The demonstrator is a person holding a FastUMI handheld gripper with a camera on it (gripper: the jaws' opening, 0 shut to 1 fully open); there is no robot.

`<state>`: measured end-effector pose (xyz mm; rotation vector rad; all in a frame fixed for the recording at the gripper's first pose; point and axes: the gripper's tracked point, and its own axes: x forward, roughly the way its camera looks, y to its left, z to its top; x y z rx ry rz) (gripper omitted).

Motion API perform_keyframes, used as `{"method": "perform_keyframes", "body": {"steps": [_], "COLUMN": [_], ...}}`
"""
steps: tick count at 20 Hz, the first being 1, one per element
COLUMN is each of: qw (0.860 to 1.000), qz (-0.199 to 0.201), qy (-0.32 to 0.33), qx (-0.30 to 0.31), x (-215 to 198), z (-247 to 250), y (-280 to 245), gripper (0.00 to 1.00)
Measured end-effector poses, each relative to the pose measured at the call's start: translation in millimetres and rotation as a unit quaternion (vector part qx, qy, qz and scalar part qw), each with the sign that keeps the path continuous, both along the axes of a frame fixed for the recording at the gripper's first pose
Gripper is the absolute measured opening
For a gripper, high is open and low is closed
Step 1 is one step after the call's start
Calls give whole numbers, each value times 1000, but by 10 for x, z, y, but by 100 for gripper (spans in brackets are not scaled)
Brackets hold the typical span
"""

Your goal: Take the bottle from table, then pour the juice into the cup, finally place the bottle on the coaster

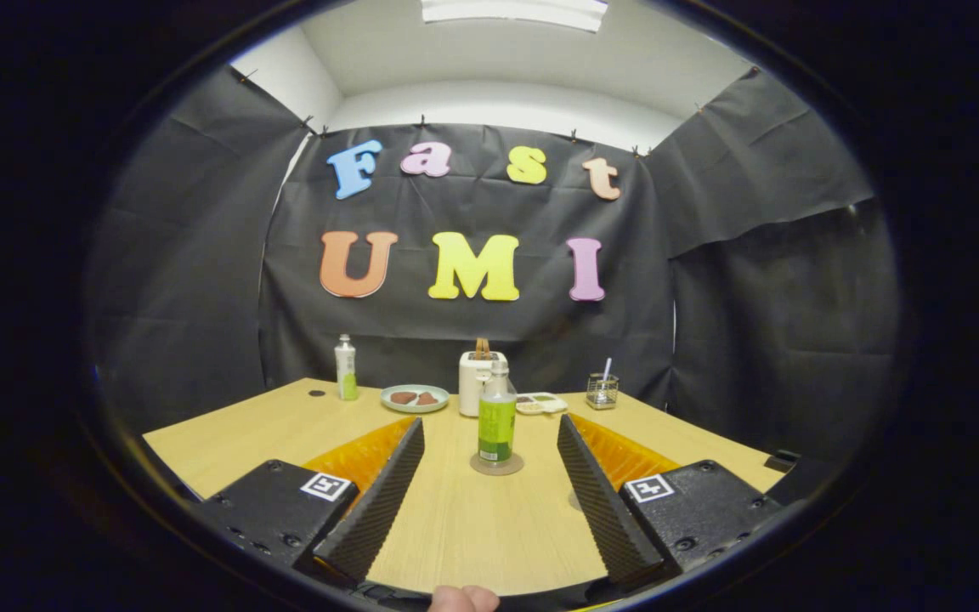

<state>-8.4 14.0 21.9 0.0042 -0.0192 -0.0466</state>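
Bottle on its coaster, dead ahead of the spread fingers.

The clear green-labelled juice bottle (496,416) stands upright on the round coaster (496,464) on the pale wooden table (243,433), at twelve o'clock from the gripper (489,484), whose fingers stand wide apart, touching nothing. Behind it the white toaster (476,382); at eleven o'clock a plate (414,398), farther at ten a white bottle (346,368); at one o'clock a tray (540,403), then a wire holder (602,391).

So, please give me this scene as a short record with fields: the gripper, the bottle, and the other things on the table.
gripper: fingers open, wide apart, holding nothing
bottle: green label, upright on the coaster, just ahead of the fingers
table: light wood
far side: second bottle, plate with food, white toaster, wire holder
cup: cannot tell
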Motion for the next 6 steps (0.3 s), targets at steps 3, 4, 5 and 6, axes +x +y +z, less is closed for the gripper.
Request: {"method": "perform_keyframes", "body": {"steps": [3, 4, 5, 6], "qw": [1000, 1000, 1000, 1000], "qz": [4, 7, 11, 14], "qy": [4, 6, 6, 5], "qx": [3, 3, 3, 4], "x": [1, 3, 17, 16], "z": [-28, -29, -31, -24], "y": [18, 30, 56, 68], "gripper": [100, 100, 100, 100]}}
